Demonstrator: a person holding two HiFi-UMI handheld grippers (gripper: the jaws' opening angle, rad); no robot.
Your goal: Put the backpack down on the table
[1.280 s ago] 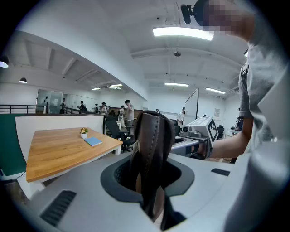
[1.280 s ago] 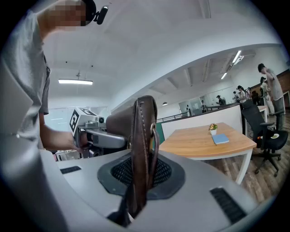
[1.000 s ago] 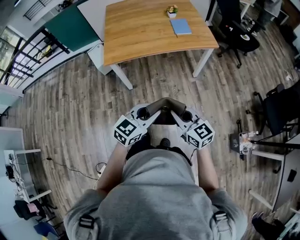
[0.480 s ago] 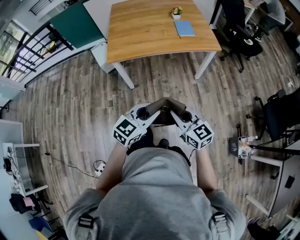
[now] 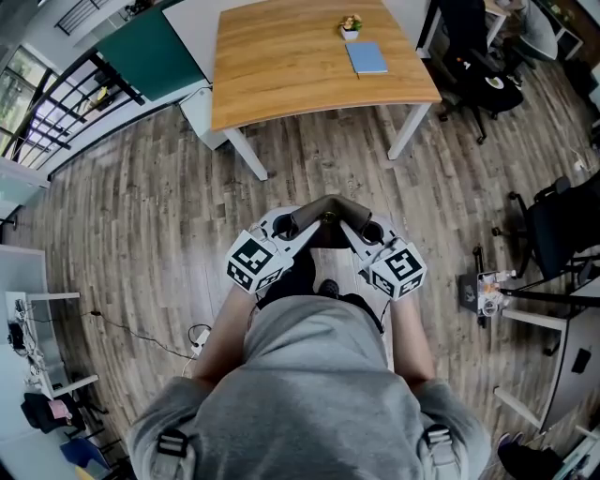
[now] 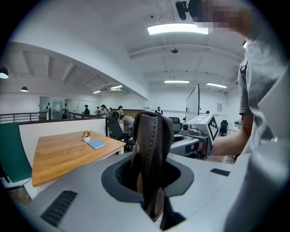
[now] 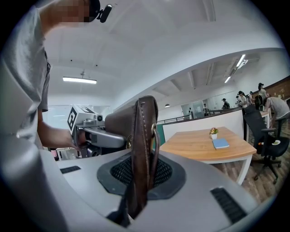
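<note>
A brown leather strap [image 5: 329, 202] of the backpack arches between my two grippers, in front of the person's chest. My left gripper [image 5: 313, 219] is shut on its left end, and the strap [image 6: 152, 149] stands upright between its jaws. My right gripper [image 5: 346, 219] pinches the other end [image 7: 142, 140]; its jaws are opening slightly with the strap still between them. Something dark [image 5: 292, 279] hangs below the grippers; I cannot tell if it is the backpack's body. The wooden table [image 5: 309, 66] stands ahead, a few steps away.
A blue book [image 5: 366, 56] and a small potted plant [image 5: 350, 23] sit at the table's far right. Black office chairs [image 5: 487, 70] and a stand [image 5: 487, 291] crowd the right side. Wood floor lies between me and the table. Buckled straps [image 5: 173, 442] cross the person's shoulders.
Both grippers stay where they were, still gripping the brown strap. Only the head view has drifted slightly.
</note>
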